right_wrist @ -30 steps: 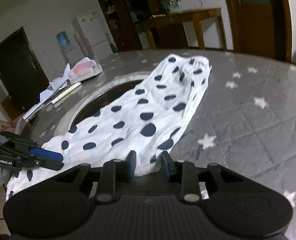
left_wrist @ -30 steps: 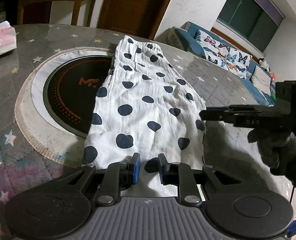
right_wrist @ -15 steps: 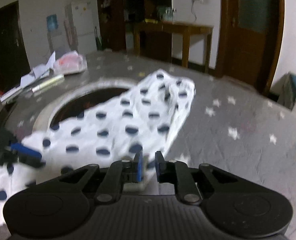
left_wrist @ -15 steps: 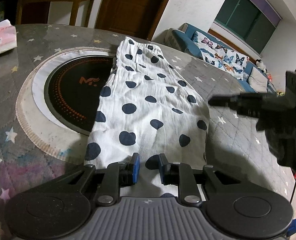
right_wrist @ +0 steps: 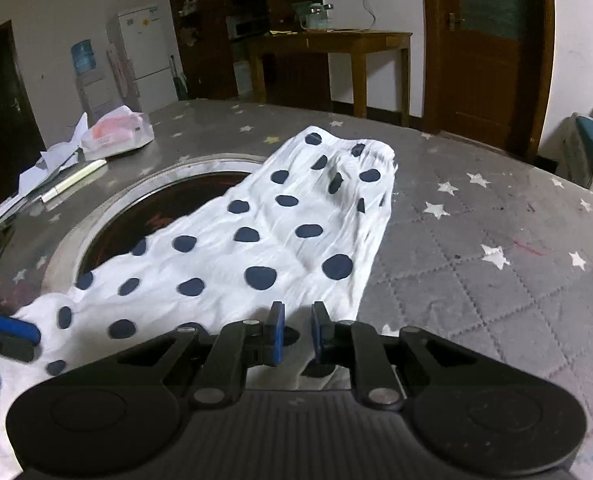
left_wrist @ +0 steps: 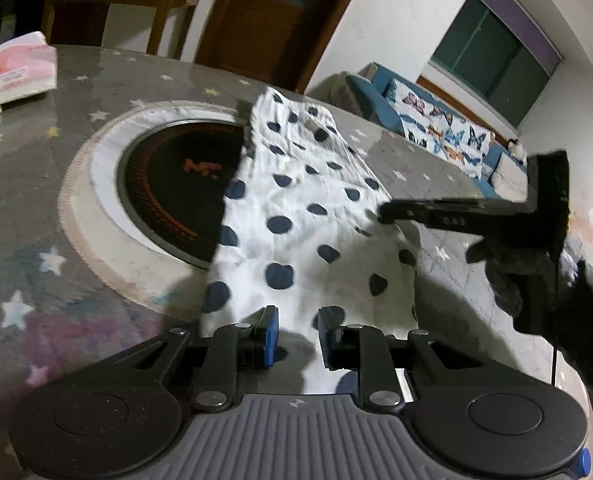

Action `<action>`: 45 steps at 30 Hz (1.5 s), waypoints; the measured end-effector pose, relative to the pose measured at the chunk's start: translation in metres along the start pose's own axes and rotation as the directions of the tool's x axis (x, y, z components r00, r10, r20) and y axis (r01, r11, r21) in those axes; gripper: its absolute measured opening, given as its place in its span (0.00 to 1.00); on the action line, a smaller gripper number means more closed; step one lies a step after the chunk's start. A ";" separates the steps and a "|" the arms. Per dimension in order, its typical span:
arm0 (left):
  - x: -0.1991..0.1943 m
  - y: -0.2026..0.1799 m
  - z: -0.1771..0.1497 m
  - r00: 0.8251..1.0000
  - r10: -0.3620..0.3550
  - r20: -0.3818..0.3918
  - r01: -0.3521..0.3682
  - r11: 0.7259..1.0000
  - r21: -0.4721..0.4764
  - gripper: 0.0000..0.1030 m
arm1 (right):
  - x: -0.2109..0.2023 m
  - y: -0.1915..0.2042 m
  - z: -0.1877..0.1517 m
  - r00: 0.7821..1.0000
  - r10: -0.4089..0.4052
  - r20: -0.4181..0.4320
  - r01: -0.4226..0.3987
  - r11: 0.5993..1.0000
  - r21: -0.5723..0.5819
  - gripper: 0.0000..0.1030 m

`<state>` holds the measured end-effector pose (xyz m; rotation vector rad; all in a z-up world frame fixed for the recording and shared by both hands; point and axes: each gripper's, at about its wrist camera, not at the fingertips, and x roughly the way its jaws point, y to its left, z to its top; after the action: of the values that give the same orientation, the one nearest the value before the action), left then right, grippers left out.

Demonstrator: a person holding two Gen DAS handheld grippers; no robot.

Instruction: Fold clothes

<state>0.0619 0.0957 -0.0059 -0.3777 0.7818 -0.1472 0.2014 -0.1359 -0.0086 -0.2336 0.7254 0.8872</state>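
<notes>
The left tool (left_wrist: 296, 334), jaws parted with cloth lying between them, sits over the polka-dot garment's (left_wrist: 304, 232) near hem at 6 o'clock on the worktop (left_wrist: 36, 208), not yet pinching. The garment partly overlaps the round inset burner (left_wrist: 176, 196). Its long axis runs from 6 toward 12 o'clock, the gathered waistband (right_wrist: 370, 156) at the far end. The right tool (right_wrist: 296, 328), also parted, hovers at the right-hand edge around 4 o'clock. To fold well, probably close both on hem corners at even height, then carry them toward the waistband together.
</notes>
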 end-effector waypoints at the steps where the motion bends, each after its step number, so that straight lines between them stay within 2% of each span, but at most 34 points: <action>1: -0.004 0.002 -0.001 1.000 0.001 0.007 -0.001 1.000 -0.002 0.23 | -0.002 0.002 0.000 1.000 0.001 0.001 -0.001 1.000 0.000 0.14; 4: -0.015 0.008 -0.003 1.000 0.005 0.027 -0.005 1.000 -0.009 0.23 | -0.009 0.012 -0.002 1.000 0.015 0.005 -0.015 1.000 -0.008 0.19; 7: -0.028 0.008 -0.011 0.999 0.002 0.034 -0.002 1.000 0.004 0.23 | -0.021 0.045 -0.007 0.996 0.094 0.006 -0.094 0.993 -0.067 0.30; 11: -0.047 0.008 -0.022 0.999 0.001 0.051 -0.001 1.000 0.003 0.26 | -0.036 0.094 -0.018 0.980 0.200 -0.014 -0.200 0.971 -0.129 0.30; 16: -0.066 0.014 -0.037 0.997 -0.014 0.072 0.018 0.999 -0.044 0.31 | -0.049 0.135 -0.038 0.964 0.261 -0.044 -0.265 0.948 -0.178 0.34; 20: -0.062 0.013 -0.052 0.999 0.007 0.031 -0.006 0.999 -0.037 0.29 | -0.039 0.149 -0.059 0.973 0.211 -0.096 -0.226 0.956 -0.187 0.34; 23: -0.061 0.016 -0.062 1.000 0.027 0.014 -0.027 0.999 -0.028 0.29 | -0.041 0.150 -0.068 0.979 0.181 -0.089 -0.195 0.963 -0.184 0.34; 27: -0.067 0.016 -0.067 1.000 0.015 0.018 -0.014 1.000 -0.023 0.20 | -0.053 0.154 -0.056 0.983 0.175 -0.046 -0.181 0.964 -0.193 0.34; 34: -0.075 0.016 -0.072 1.000 0.011 0.022 -0.011 1.000 -0.025 0.19 | -0.036 0.161 -0.028 0.975 0.220 0.030 -0.212 0.962 -0.173 0.33; 39: -0.088 0.020 -0.066 0.998 0.028 0.051 -0.026 0.999 -0.031 0.19 | -0.006 0.165 -0.027 0.973 0.230 -0.003 -0.228 0.961 -0.159 0.30; 45: -0.094 0.013 -0.040 0.992 0.008 0.130 -0.004 1.000 -0.031 0.19 | -0.007 0.162 -0.038 0.971 0.239 -0.025 -0.240 0.960 -0.146 0.30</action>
<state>-0.0327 0.1217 0.0248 -0.4099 0.6574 -0.1044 0.0549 -0.0562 -0.0155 -0.2841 0.7043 1.1740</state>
